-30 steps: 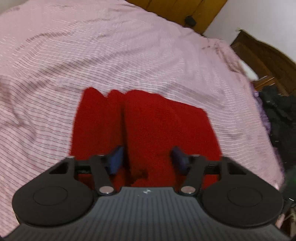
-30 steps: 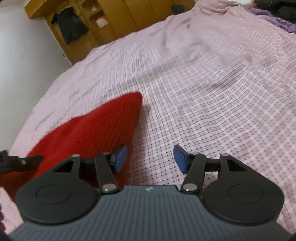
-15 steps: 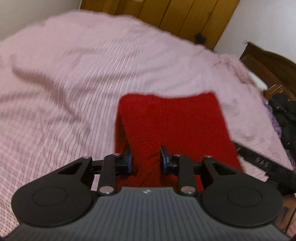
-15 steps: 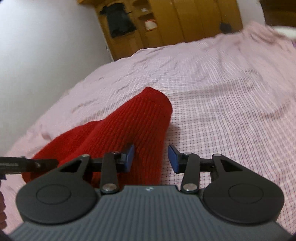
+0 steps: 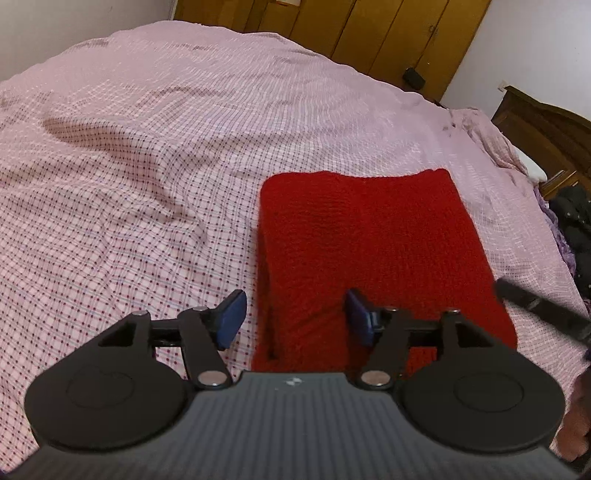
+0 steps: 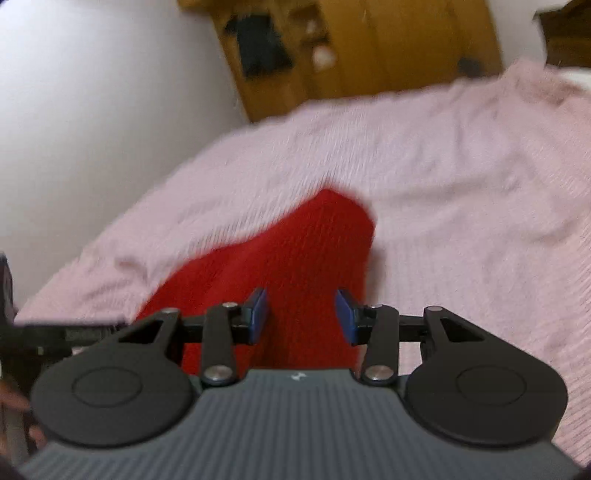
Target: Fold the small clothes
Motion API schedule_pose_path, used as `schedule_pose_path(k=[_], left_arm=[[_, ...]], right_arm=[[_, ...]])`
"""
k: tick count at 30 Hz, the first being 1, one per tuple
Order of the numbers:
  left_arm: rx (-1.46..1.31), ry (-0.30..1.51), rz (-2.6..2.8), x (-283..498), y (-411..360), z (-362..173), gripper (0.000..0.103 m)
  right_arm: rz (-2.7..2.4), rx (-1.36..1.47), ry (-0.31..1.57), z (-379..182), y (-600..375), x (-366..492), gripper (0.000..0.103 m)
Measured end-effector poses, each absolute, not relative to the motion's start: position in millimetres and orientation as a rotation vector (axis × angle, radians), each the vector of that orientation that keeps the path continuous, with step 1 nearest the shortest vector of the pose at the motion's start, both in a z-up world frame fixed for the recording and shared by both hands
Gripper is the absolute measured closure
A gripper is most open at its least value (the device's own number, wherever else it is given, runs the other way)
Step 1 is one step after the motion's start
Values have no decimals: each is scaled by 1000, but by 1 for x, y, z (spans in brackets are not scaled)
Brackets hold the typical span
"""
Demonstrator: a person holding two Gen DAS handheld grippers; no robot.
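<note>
A red knitted garment (image 5: 369,229) lies folded into a flat rectangle on the pink checked bedsheet (image 5: 147,147). My left gripper (image 5: 295,317) hovers over its near left edge. Its jaws are opening; the folded edge lies between them and the pads do not press it. In the blurred right wrist view, my right gripper (image 6: 301,315) is over the near end of the garment (image 6: 295,251). Its jaws stand apart with red knit showing between them, and no pinch is visible. One right finger (image 5: 535,306) pokes in at the garment's right side.
Wooden wardrobe doors (image 5: 369,29) stand beyond the bed. A dark wooden headboard (image 5: 546,118) and a heap of dark clothes (image 5: 576,221) are at the right. A white wall (image 6: 92,110) runs along the bed's other side.
The garment's left part has been folded over, so it is now a narrower rectangle. The left jaws closed, then opened off it. The right gripper swung over the garment and its jaws narrowed.
</note>
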State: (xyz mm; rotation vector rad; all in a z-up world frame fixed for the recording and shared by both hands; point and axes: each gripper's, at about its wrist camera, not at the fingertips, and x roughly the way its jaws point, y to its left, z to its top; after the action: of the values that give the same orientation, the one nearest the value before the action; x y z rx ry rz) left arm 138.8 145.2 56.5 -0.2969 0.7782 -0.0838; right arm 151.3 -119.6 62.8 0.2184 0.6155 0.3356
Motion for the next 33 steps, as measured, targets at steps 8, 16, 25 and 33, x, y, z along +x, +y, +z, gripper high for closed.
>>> schedule_pose_path(k=[8,16,25,33], left_arm=[[-394,804,-110,138,154,47,33],[-414,821,-134,139,155,44,30],[-425,831,-116,136,158,45,26],[-580,877,-180,139,169,29,23]], right_arm=[[333,411,703,43,-156,179,33],[422,782,828,27,-194,156,19],[514,719,819,12,-183,147,15],[606,774,861,-11,-164,174,10]])
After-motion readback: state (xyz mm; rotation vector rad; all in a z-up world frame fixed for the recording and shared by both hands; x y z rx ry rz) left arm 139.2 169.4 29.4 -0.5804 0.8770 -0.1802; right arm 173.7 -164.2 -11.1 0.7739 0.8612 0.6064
